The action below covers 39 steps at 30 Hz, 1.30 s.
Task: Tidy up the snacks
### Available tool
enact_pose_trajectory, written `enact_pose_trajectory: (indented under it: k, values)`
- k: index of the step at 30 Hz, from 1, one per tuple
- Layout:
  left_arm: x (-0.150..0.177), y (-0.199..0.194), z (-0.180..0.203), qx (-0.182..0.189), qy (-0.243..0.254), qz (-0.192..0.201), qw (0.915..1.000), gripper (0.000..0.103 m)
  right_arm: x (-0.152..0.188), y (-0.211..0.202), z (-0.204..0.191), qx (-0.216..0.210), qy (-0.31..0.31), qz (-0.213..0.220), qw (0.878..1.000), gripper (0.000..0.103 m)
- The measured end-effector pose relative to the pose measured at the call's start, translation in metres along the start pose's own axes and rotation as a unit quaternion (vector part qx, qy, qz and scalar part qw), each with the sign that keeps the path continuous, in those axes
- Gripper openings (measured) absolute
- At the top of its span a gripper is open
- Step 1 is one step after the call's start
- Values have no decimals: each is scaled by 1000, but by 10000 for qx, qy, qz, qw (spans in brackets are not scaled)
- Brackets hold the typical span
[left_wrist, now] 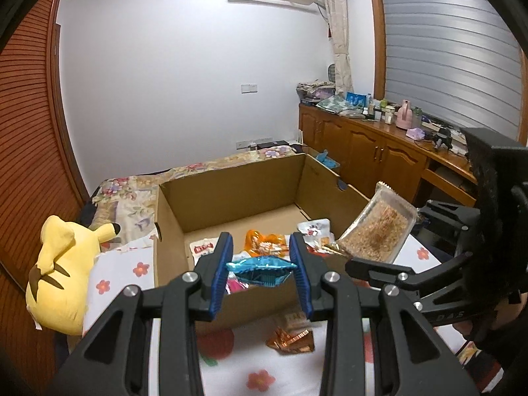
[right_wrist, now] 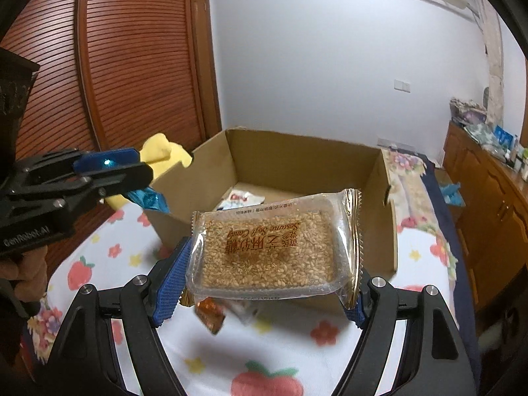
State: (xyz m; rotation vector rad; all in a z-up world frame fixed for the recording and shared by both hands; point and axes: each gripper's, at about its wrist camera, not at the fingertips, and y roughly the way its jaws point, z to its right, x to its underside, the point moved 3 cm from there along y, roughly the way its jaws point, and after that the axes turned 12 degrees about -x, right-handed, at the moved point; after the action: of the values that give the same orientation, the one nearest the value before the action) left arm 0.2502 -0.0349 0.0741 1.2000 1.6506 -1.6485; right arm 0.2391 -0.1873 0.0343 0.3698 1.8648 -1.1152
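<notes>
Left wrist view. We list the left gripper (left_wrist: 260, 272) clamped narrow on a blue foil packet (left_wrist: 260, 269), held by its crimped ends above the near wall of the cardboard box (left_wrist: 231, 178). Inside the box lie several packets, among them an orange packet (left_wrist: 264, 242) and a white packet (left_wrist: 206, 249). A copper-coloured wrapper (left_wrist: 292, 338) lies on the flower-print sheet (left_wrist: 138, 269) just outside the box. A yellow plush toy (left_wrist: 56, 270) rests to the left. At the right edge the right gripper carries a sesame candy pack (left_wrist: 376, 227).

Right wrist view. We list the right gripper (right_wrist: 269, 280) with its jaws set wide, pressed against the two short ends of the sesame candy pack (right_wrist: 270, 247), which hangs level before the box (right_wrist: 297, 151). The left gripper (right_wrist: 128, 178) enters from the left with the blue packet (right_wrist: 148, 199) beneath it.

Handling, as we judge it. The sesame pack looks light, with a stiff tray inside slick film; hold the tray ends, not the loose seams. The blue packet looks light, soft and crushable; its crimps are the safest hold.
</notes>
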Motion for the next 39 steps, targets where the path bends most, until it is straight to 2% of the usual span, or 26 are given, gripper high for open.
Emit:
enact_pose_trajectory:
  k: [10,17,25,39]
  values:
    - [4,59,-11,-178,-77,-333,9993,34,-12,31,20,-166,89,-66,9998,81]
    - [12,80,-15,-266,-153,-531,9981,37,-16,41,26,-176,46,-124,9998,81]
    - [13,94,-23,-429,-237,-635,9968,45,-18,55,36,-143,154,-220,9995,81]
    - [17,78,-28,-286,-281,-486,9980,53,-20,78,49,-41,452,-367,9983,84]
